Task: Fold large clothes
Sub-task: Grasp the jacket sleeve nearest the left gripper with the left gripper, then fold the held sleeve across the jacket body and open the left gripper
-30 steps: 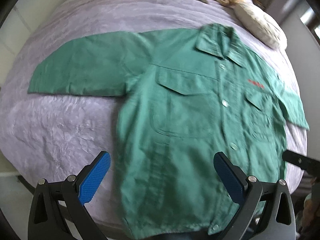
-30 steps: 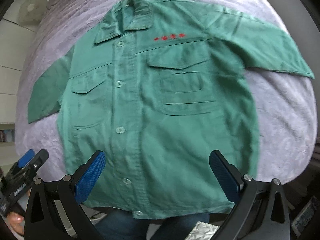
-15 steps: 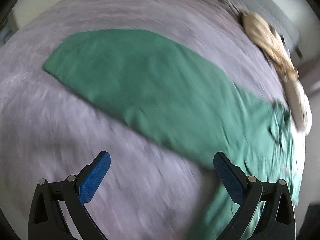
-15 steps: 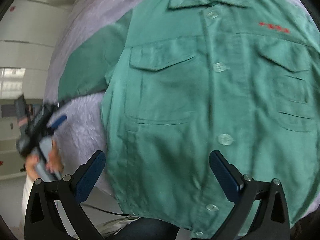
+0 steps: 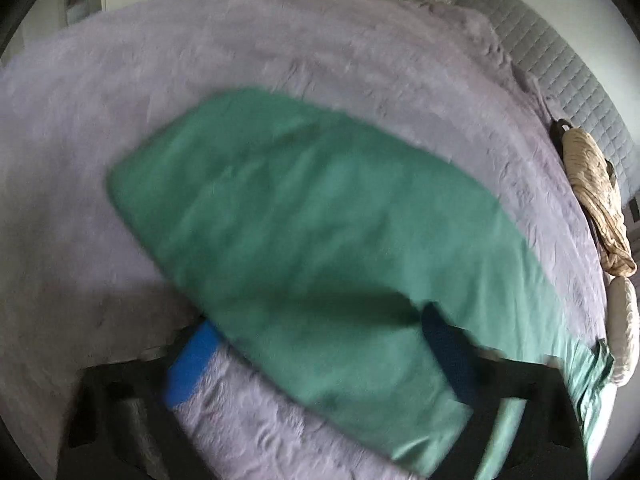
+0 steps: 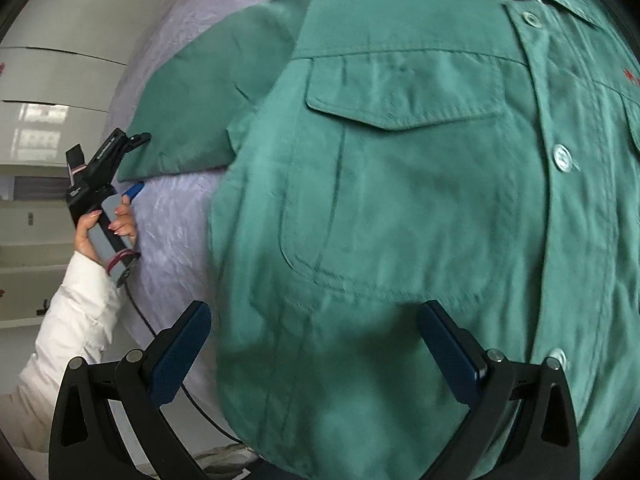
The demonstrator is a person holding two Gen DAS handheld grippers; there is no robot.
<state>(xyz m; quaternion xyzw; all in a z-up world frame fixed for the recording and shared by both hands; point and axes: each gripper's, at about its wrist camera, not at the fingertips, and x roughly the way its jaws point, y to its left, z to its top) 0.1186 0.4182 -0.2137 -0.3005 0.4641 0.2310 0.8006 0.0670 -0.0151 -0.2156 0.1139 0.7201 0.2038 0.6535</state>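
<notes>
A green button-up work shirt lies face up and spread flat on a lilac bedspread. Its sleeve fills the left wrist view, stretched out flat. My left gripper is open, low at the sleeve's cuff end, one finger on each side of the cloth. It also shows in the right wrist view, at the cuff. My right gripper is open, close above the shirt's lower front below the chest pocket, holding nothing.
A beige bundled garment and a white rolled one lie at the bed's far right edge, near a quilted grey headboard. White cabinets stand beyond the bed's left side.
My left gripper has swung left from the shirt's hem and dropped to the sleeve's cuff. My right gripper has moved left and closer to the shirt front. Both stayed open.
</notes>
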